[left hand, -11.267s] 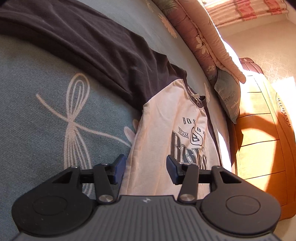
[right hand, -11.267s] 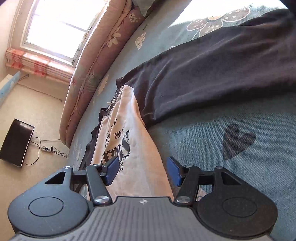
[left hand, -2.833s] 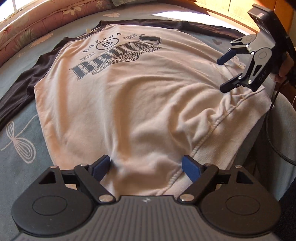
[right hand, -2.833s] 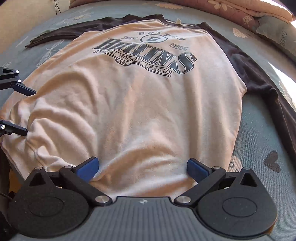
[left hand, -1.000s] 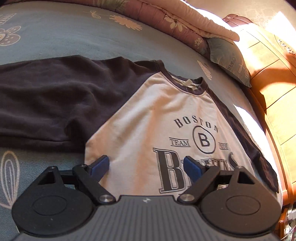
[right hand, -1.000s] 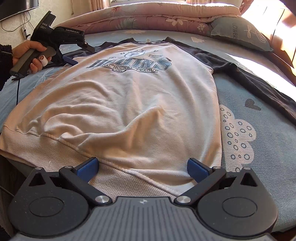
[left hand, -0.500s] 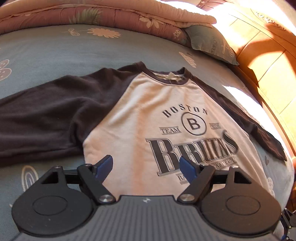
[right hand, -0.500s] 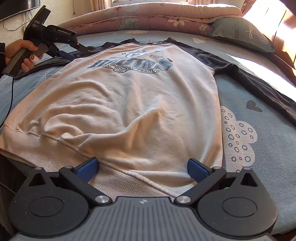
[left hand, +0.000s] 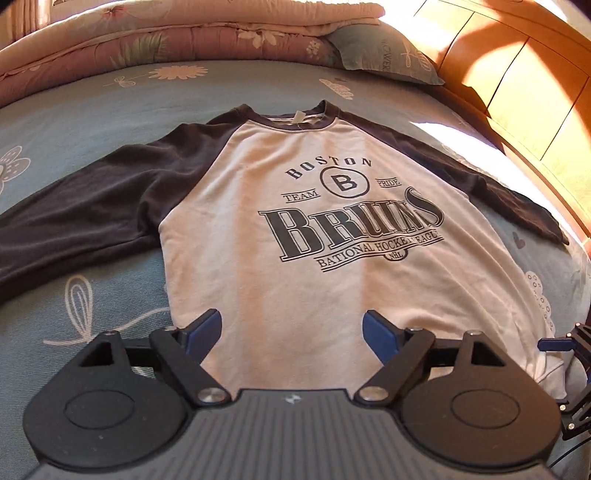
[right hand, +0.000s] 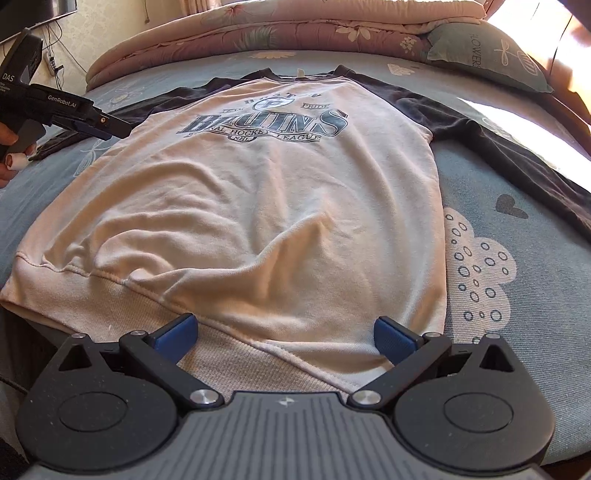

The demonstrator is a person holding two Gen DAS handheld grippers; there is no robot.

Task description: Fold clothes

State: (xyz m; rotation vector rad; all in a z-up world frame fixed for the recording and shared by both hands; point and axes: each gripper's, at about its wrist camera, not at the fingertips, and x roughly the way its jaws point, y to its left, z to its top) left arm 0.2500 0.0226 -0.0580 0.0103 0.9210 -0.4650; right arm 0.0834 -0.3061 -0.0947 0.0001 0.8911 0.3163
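Shirt (left hand: pixel 295 236) is lying flat, print up, on the bed (left hand: pixel 110 103). Left gripper (left hand: pixel 291 328) is opening, empty, above the shirt's left side. Right gripper (right hand: pixel 284 334) is standing spread at the hem (right hand: pixel 229 347), apparently not pinching it.

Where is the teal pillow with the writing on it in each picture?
Left wrist view: the teal pillow lies at top, right of centre, beyond the shirt's collar.
Right wrist view: the pillow lies at top right, against the folded quilt.
Shared landmark: the BRUINS print on the sweatshirt.
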